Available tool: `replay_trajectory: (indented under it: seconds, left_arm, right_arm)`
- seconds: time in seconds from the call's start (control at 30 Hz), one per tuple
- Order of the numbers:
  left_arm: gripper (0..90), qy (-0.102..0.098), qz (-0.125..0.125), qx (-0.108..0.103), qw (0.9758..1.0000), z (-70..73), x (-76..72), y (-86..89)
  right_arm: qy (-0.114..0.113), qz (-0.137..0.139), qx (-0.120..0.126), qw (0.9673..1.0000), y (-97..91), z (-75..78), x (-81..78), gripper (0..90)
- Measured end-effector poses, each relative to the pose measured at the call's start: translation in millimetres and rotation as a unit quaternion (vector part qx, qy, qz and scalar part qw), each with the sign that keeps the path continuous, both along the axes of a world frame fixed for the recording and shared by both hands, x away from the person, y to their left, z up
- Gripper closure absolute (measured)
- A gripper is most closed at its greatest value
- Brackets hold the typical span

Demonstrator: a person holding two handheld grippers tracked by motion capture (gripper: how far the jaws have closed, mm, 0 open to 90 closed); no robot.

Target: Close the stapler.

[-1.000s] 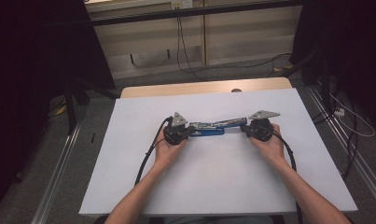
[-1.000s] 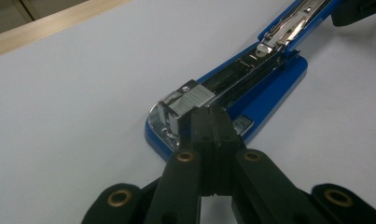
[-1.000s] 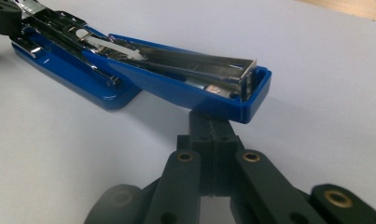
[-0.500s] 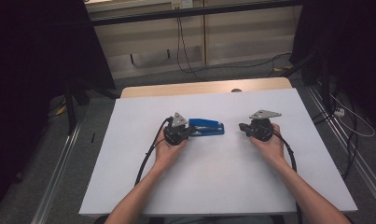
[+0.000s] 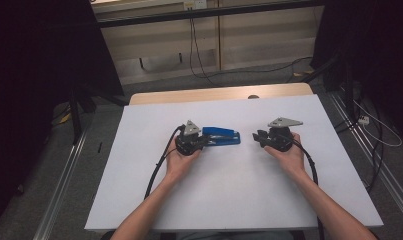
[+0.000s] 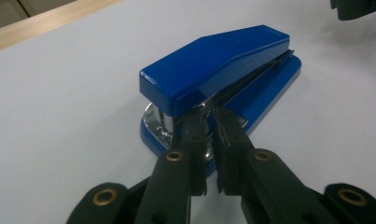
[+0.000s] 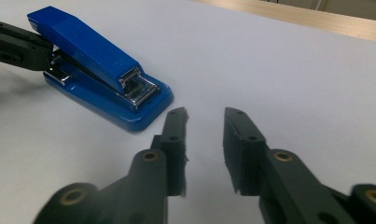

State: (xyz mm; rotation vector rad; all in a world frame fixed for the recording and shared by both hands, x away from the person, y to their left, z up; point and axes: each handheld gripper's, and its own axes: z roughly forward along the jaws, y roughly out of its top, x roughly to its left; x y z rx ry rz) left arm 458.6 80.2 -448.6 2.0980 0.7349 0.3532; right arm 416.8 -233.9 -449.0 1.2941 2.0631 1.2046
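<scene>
A blue stapler (image 5: 221,136) lies shut on the white table (image 5: 239,200), a little left of centre. My left gripper (image 5: 205,141) is at its rear end. In the left gripper view its tips (image 6: 211,114) reach the stapler (image 6: 218,60) under the hinge. The jaws have just been opening and stand a narrow slit apart, with nothing seen between them. My right gripper (image 5: 256,137) rests to the right, apart from the stapler. Its jaws (image 7: 204,114) have just been opening and stand open and empty, short of the stapler's front (image 7: 92,51).
A strip of bare wood (image 5: 219,94) edges the table's far side. Black cables (image 5: 156,170) trail from both grippers toward the near edge. Metal rails (image 5: 64,185) run along the floor on both sides, and dark stands flank the table.
One second ago the stapler looked stretched between both grippers. The right gripper has let go of its front end, and the stapler now lies short and shut by the left gripper. Both hands stayed put.
</scene>
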Motion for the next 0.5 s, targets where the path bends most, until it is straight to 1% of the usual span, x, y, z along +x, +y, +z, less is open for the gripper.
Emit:
replay_trajectory:
  seconds: [0.03, 0.07, 0.1, 0.17, 0.2, 0.27, 0.3, 0.33, 0.37, 0.4, 0.43, 0.47, 0.5]
  left_arm:
    - [81.4, 0.002, 0.004, 0.0, 1.0, 0.6, -0.4, 0.1]
    - [80.6, 0.002, 0.005, 0.0, 1.0, 1.6, -0.4, 0.7]
    - [80.1, 0.005, 0.006, -0.005, 1.0, 2.1, -0.8, 0.8]
    - [77.5, 0.007, 0.006, -0.01, 0.9999, 3.1, -1.6, 1.7]
    - [76.3, 0.01, 0.008, -0.012, 0.9999, 3.5, -2.4, 2.3]
    - [72.4, 0.011, 0.009, -0.013, 0.9998, 3.8, -2.5, 4.1]
    - [69.1, 0.012, 0.01, -0.013, 0.9998, 4.2, -2.6, 5.0]
    - [66.3, 0.017, 0.012, -0.023, 0.9995, 5.1, -3.4, 6.2]
    - [61.3, 0.02, 0.014, -0.025, 0.9994, 6.0, -4.0, 6.6]
    - [56.5, 0.017, 0.02, -0.024, 0.9994, 7.3, -5.3, 7.0]
    - [48.5, 0.009, 0.028, -0.021, 0.9993, 7.9, -6.6, 7.1]
    - [43.8, 0.003, 0.029, -0.021, 0.9994, 8.4, -7.2, 8.0]
    - [43.5, 0.005, 0.028, -0.024, 0.9993, 8.7, -7.3, 8.8]
  right_arm:
    - [0.0, -0.002, 0.003, 1.0, -0.2, 0.4, -0.3, 64.6]
    - [-0.003, -0.004, 0.002, 1.0, -0.3, 1.0, -0.6, 62.8]
    - [-0.007, -0.005, -0.001, 1.0, -0.6, 1.6, -0.4, 59.9]
    - [-0.01, -0.008, 0.009, 0.9999, -1.3, 2.9, -0.8, 54.5]
    - [-0.011, -0.01, 0.009, 0.9999, -1.4, 3.2, -1.1, 51.9]
    - [-0.012, -0.015, 0.01, 0.9998, -2.1, 2.8, -1.1, 43.5]
    - [-0.011, -0.018, 0.012, 0.9997, -2.5, 2.2, -1.2, 39.6]
    - [-0.012, -0.018, 0.01, 0.9997, -2.8, 1.8, -1.1, 36.1]
    - [-0.013, -0.021, 0.009, 0.9996, -2.6, 1.7, -1.5, 32.0]
    - [-0.016, -0.024, 0.01, 0.9995, -2.6, 1.9, -2.2, 29.0]
    - [-0.019, -0.026, 0.013, 0.9994, -2.8, 2.6, -2.6, 25.8]
    - [-0.018, -0.028, 0.017, 0.9993, -2.8, 3.3, -3.0, 23.6]
    - [-0.019, -0.026, 0.018, 0.9993, -3.3, 3.7, -3.3, 21.5]
